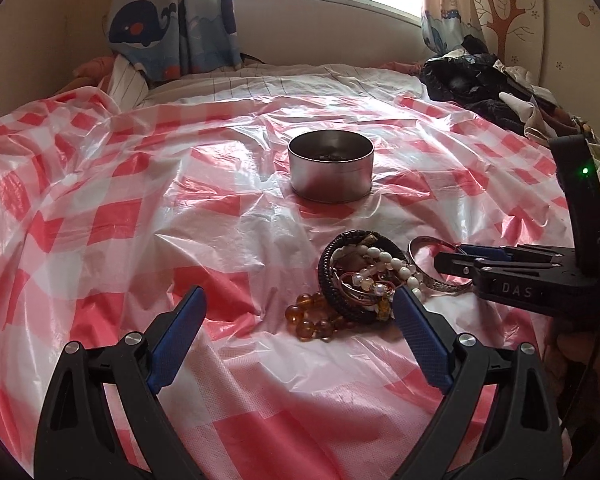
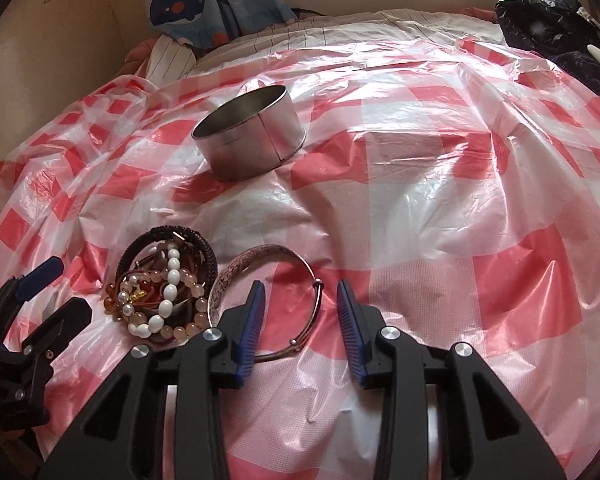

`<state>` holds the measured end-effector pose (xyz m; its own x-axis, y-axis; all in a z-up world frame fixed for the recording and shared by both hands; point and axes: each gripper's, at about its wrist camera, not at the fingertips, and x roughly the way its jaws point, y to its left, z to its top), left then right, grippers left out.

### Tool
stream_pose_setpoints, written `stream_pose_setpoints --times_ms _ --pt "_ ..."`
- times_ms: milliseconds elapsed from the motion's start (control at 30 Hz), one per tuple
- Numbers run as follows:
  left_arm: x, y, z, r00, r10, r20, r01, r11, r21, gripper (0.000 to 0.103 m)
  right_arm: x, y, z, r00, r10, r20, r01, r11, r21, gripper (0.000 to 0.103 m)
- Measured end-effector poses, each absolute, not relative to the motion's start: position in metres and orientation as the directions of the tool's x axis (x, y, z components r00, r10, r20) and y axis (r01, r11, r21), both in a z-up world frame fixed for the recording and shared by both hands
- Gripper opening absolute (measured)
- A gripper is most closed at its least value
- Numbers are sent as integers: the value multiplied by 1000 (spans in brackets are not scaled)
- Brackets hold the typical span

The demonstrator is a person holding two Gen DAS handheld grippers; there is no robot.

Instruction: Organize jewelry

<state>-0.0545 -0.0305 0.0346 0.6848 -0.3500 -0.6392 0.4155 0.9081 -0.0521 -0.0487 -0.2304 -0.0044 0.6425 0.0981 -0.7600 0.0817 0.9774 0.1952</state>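
Note:
A pile of jewelry (image 1: pixel 364 272) lies on the red-and-white checked sheet: a black braided bangle, white bead strands, and amber beads (image 1: pixel 312 318). A silver bangle (image 2: pixel 260 276) lies just right of the pile, also visible in the left wrist view (image 1: pixel 428 256). A round metal tin (image 1: pixel 330 170) stands open farther back; it also shows in the right wrist view (image 2: pixel 248 132). My left gripper (image 1: pixel 300 300) is open, its right finger beside the pile. My right gripper (image 2: pixel 300 296) is open with the thin rim of the silver bangle between its fingers.
The checked plastic sheet (image 1: pixel 140 200) covers a bed. A heap of dark clothes (image 1: pixel 480 80) lies at the far right. Whale-print curtains (image 1: pixel 172 20) hang at the back under a window. A striped pillow (image 2: pixel 172 60) sits at the far left.

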Motion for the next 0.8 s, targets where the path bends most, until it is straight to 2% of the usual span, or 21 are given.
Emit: stream_pose_setpoints --times_ms 200,300,367,633,800 --pt "-51 -27 31 667 -347 -659 410 910 -64 89 -47 -227 -7 643 112 -758 71 977 204 47" --pt "-45 -18 29 696 -254 -672 327 945 -18 81 -46 -225 -6 643 114 -757 66 977 203 50" --pt "-38 -14 27 685 -232 -691 311 950 -10 72 -46 -224 -6 643 114 -757 64 978 201 52" --pt "-26 -53 13 680 -70 -730 374 889 264 66 -45 -222 -7 643 115 -757 63 977 202 54" --pt "-25 -44 21 701 30 -713 340 865 371 42 -45 -222 -7 643 117 -757 61 977 203 55"
